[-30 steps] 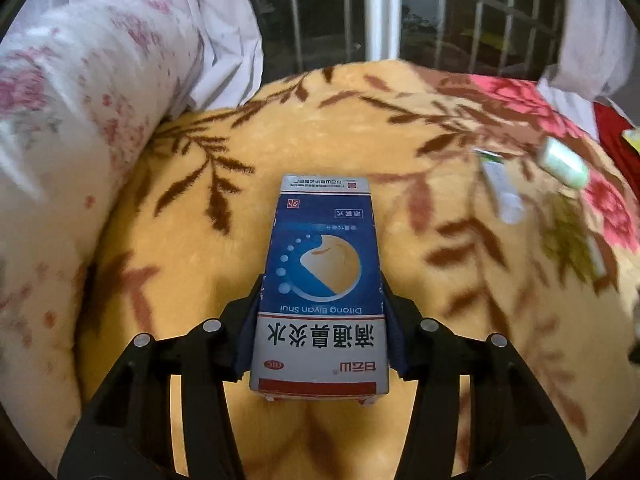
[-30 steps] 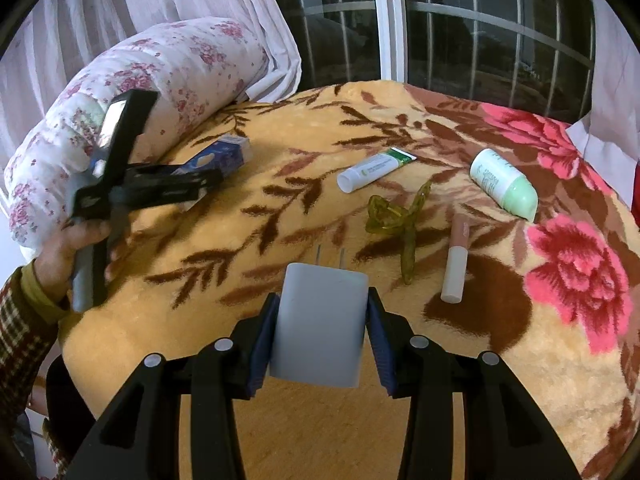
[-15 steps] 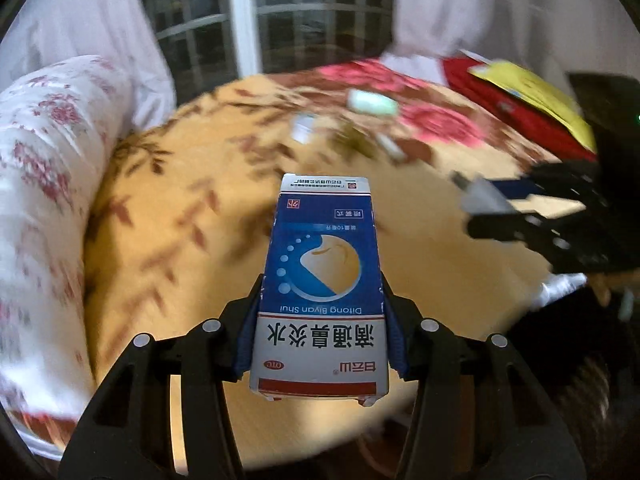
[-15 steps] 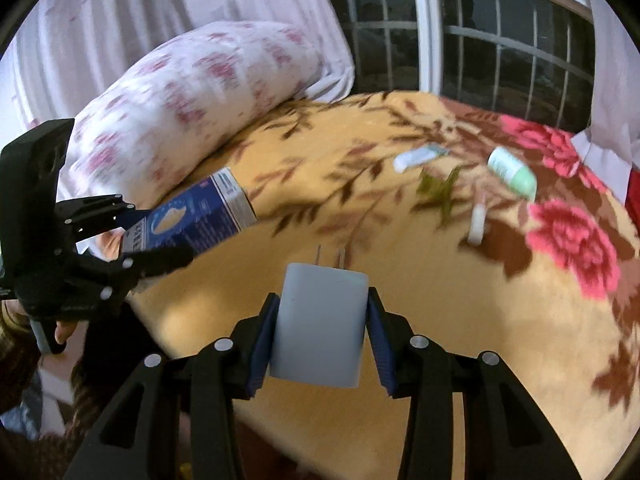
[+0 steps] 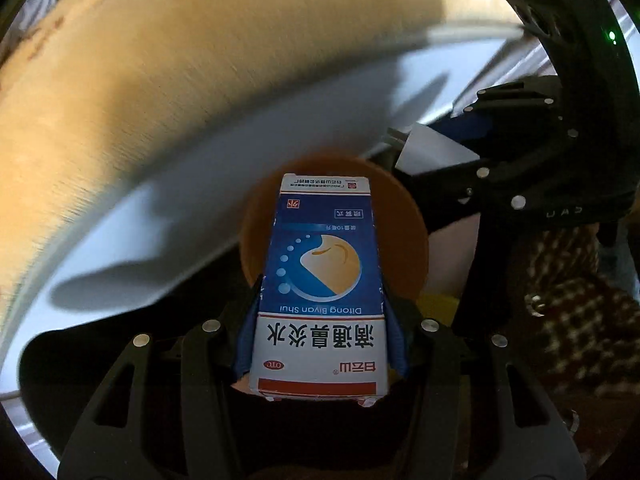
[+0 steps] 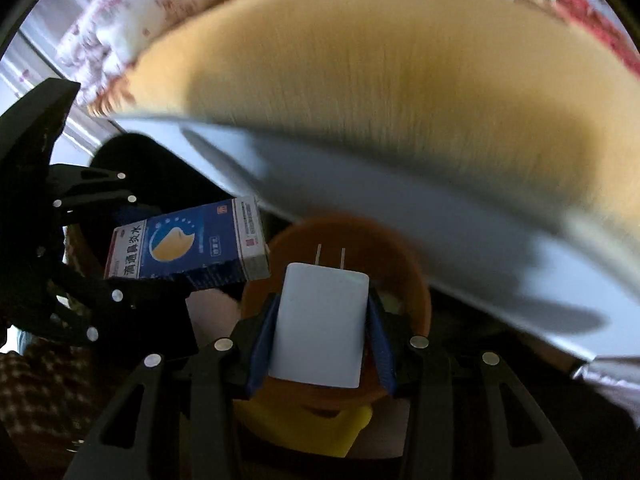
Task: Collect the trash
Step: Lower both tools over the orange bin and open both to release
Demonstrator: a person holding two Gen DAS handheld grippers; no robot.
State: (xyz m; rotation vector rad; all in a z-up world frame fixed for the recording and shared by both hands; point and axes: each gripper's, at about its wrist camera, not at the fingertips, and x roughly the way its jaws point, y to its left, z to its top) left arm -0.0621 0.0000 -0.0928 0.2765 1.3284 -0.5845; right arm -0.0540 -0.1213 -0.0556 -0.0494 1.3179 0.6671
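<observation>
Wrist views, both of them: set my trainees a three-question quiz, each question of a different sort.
1. True or false: the left tool holds a blue medicine box.
2. What does the right tool grip? A) white plug adapter B) green bottle C) hair clip
3. Fill in: both items hang over a round ____ bin.

Key: 1 true. 2 A, the white plug adapter, prongs pointing away from the camera. 3 orange.
</observation>
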